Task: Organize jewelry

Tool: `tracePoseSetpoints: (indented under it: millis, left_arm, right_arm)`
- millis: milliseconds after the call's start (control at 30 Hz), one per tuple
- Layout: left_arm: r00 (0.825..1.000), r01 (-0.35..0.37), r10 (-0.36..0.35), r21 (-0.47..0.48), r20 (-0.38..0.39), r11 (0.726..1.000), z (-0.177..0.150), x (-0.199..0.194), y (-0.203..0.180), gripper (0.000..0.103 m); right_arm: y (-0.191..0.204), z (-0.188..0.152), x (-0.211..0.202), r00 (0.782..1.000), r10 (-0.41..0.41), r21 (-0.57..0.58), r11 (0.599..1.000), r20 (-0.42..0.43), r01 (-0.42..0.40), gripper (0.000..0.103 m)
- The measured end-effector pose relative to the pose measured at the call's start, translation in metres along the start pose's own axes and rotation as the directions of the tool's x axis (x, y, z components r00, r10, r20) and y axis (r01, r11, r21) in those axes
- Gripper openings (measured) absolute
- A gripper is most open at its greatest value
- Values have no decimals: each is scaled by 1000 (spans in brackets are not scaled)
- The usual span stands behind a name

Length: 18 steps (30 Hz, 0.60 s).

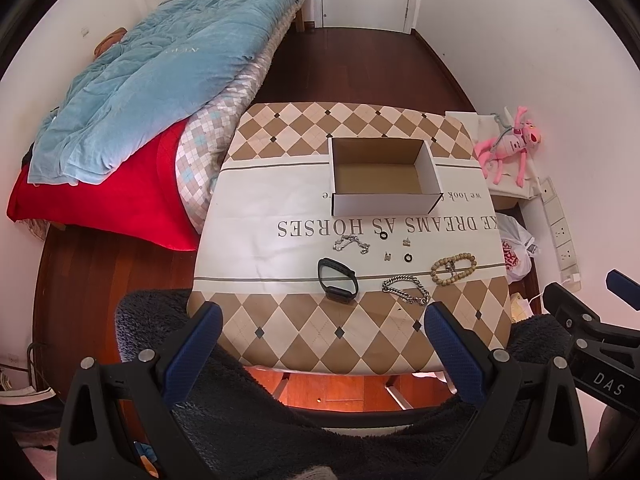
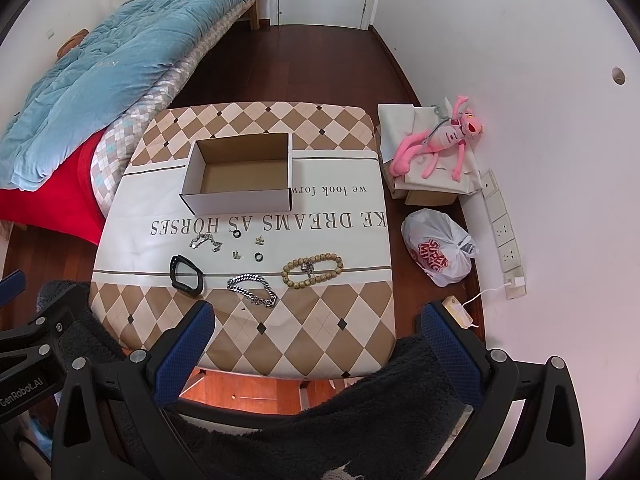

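We're holding the left gripper point(image 1: 322, 320) wide open, empty, just short of the table point(image 1: 400, 344). Going left to right on the cloth: watch point(image 1: 337, 281), chain point(image 1: 406, 289) and beads point(image 1: 453, 269) are lying in front of the empty box point(image 1: 384, 204). The right gripper point(image 2: 316, 322) is gaping empty too. Only its view is showing the whole bag point(image 2: 438, 246).
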State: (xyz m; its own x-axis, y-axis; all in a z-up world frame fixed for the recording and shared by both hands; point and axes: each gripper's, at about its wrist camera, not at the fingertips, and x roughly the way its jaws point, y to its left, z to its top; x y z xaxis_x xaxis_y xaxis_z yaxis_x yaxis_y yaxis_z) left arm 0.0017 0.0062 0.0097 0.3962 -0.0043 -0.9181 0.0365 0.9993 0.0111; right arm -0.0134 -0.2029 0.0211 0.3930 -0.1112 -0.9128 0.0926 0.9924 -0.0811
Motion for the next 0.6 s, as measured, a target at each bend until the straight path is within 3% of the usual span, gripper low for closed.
tracePoseSetpoints:
  millis: [600]
  left_arm:
    - [1000, 24, -24, -2, -3, 1000, -1, -4, -3, 103]
  right_arm:
    - [-2, 4, -6, 1000, -7, 2, 1000, 5, 7, 103]
